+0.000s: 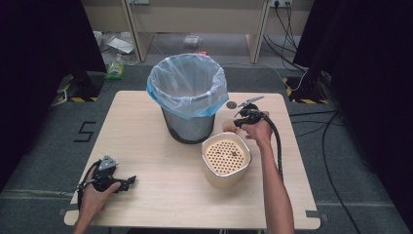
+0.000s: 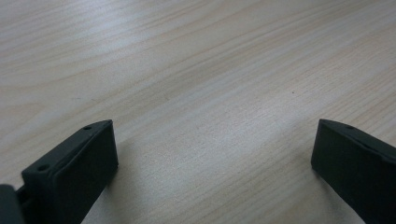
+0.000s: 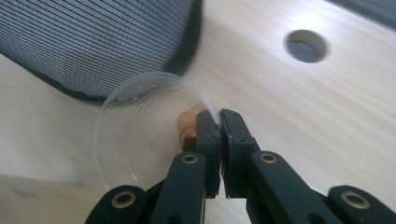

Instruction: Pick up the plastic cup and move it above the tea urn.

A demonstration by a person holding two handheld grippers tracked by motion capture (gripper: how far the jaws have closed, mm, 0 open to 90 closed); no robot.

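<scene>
Right gripper [image 3: 219, 135] is pinching the rim of a clear plastic cup [image 3: 140, 140] near the tabletop's [image 1: 160, 180] far right corner; left gripper [image 2: 212, 163] sits wide open, front left.

We see a pale matt wood-grain table [image 2: 210, 70], a black metal mesh bin [image 3: 93, 42] lined with thin glossy plastic, and a clear plastic cup [image 3: 140, 135].

lined bin [image 1: 189, 97] and perforated pot [image 1: 226, 160] block centre-right, table's [image 1: 146, 146] left half open
</scene>
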